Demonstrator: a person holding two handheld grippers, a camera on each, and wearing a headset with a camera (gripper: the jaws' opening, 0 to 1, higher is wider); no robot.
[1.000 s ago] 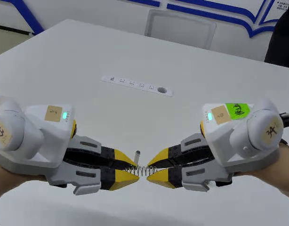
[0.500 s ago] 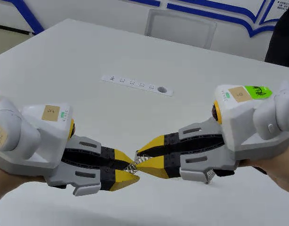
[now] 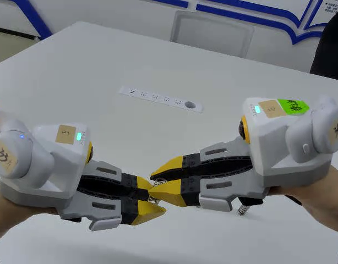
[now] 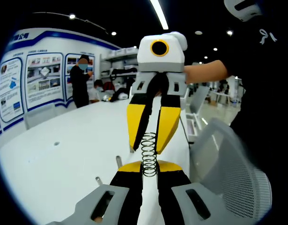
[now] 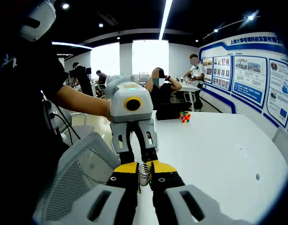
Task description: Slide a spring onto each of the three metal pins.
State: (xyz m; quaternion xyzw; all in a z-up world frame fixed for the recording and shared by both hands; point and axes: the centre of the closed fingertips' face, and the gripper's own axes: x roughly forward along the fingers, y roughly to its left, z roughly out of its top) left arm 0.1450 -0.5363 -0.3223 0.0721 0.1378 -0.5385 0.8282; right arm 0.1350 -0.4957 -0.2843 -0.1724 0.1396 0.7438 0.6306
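Observation:
A thin wire spring runs between the two grippers' yellow tips. My left gripper comes in from the lower left in the head view, shut on the spring's near end. Tip to tip with it is my right gripper, reaching in from the right and shut on the other end of the spring. In the head view the jaws hide most of the spring. Two short metal pins stand upright on the white table, left of the left gripper's jaws. Another small spring lies on the table under the right gripper's body.
A white power strip is set into the table beyond the grippers. A grey chair stands at the far edge, and a mesh chair back is close by. A colour cube sits on the table. Several people stand behind.
The right gripper has moved left and tilted toward the left gripper, so the tips now meet. The stretch of spring seen between them has shrunk, and the upright pin is now hidden.

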